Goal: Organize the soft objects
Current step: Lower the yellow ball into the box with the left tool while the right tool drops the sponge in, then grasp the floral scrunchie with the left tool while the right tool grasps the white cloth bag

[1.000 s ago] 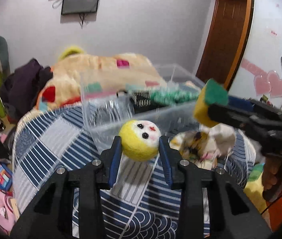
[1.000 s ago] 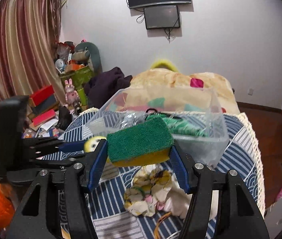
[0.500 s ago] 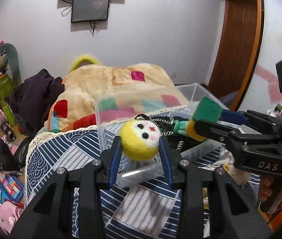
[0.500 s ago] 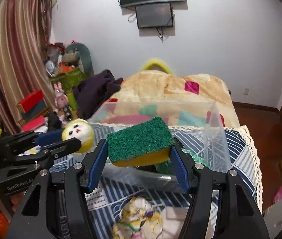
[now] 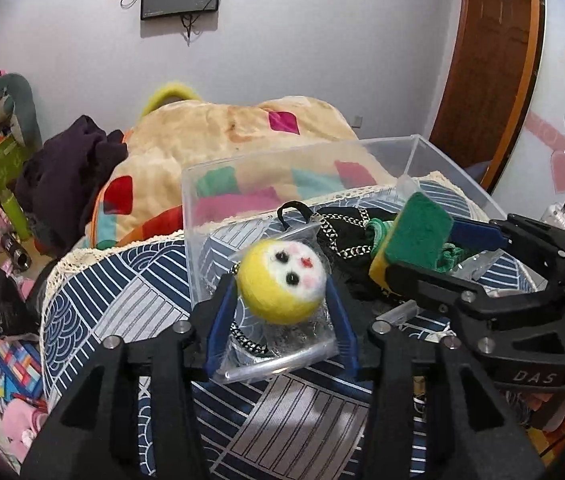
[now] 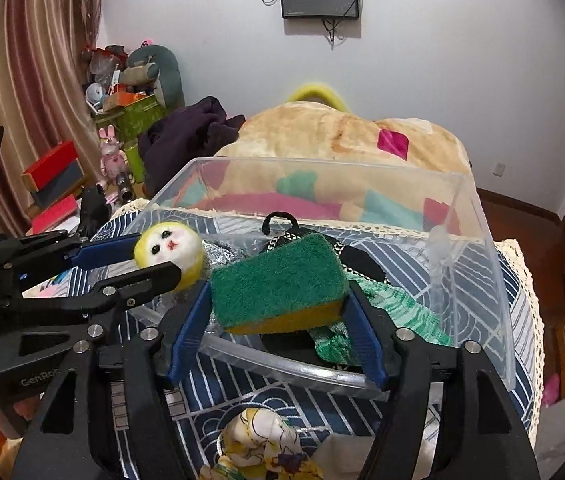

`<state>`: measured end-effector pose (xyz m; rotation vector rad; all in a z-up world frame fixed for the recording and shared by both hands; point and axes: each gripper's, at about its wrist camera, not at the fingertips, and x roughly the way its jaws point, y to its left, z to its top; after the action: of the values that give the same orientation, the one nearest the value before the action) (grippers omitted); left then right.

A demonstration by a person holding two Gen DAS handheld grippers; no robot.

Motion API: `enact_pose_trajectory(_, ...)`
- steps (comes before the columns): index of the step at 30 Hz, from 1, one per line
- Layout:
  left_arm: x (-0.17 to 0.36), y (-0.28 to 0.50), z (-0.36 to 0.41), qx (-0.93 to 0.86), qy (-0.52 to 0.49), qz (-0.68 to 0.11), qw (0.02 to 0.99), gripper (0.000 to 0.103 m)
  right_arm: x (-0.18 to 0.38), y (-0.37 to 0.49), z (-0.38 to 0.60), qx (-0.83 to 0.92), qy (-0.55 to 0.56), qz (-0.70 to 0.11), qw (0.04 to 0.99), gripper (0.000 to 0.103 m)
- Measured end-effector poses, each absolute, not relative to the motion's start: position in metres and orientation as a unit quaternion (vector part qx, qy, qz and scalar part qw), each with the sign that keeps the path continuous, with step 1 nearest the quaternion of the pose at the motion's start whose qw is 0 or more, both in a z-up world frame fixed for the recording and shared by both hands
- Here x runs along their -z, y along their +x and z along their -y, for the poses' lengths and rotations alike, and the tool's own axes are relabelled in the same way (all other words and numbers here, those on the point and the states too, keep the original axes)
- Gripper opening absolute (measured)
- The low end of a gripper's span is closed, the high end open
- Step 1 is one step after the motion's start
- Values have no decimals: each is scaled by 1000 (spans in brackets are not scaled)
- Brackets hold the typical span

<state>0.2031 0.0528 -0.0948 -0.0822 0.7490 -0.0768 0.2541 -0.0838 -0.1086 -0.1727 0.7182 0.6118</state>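
My left gripper (image 5: 280,292) is shut on a yellow felt ball with a white face (image 5: 282,278) and holds it over the near edge of a clear plastic bin (image 5: 302,160). My right gripper (image 6: 278,296) is shut on a green and yellow sponge (image 6: 278,280) and holds it above the bin (image 6: 478,248). The ball also shows in the right wrist view (image 6: 170,254), and the sponge in the left wrist view (image 5: 414,240). A black chain-strap item (image 5: 342,232) and a green knitted cloth (image 6: 394,312) lie in the bin.
The bin stands on a table with a blue patterned cloth (image 5: 122,300). A floral cloth (image 6: 258,444) lies on the table in front of the bin. A bed with a beige patchwork blanket (image 6: 322,132) is behind. Toys and boxes (image 6: 122,120) crowd the left side.
Both grippers moved forward, from before the bin's near wall to over the bin, each still holding its object. The bin now looks closer and lower.
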Motion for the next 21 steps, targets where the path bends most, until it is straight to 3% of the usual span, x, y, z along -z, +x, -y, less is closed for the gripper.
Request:
enact_pose_trajectory(3,93,201,-56,42,-50,-363,929,52,105,252,86,-298,-82,-344,887,72)
enact_pose_trajectory(11,70,180,-54,43,-52,-333,941,55,82,230,102,-305,-74,-311,897,74)
enact_pose_trajectory(14,55,167,-52,40,-46,-311,948,63,67,220,112,-301,-66,-283,908,81)
enact_pose_trajectory(17,40,150,-47,47,-44,-288,955,75,52,211,123,-295,-54,-263,917,81)
enact_pose_trajectory(19,35,143,-42,54,-40,-281,957,91,47,208,133,-287,-49,-254,922,82)
enact_pose_trajectory(21,34,133,-34,58,-36,-273,960,98,46,204,142,-279,-46,-250,926,82)
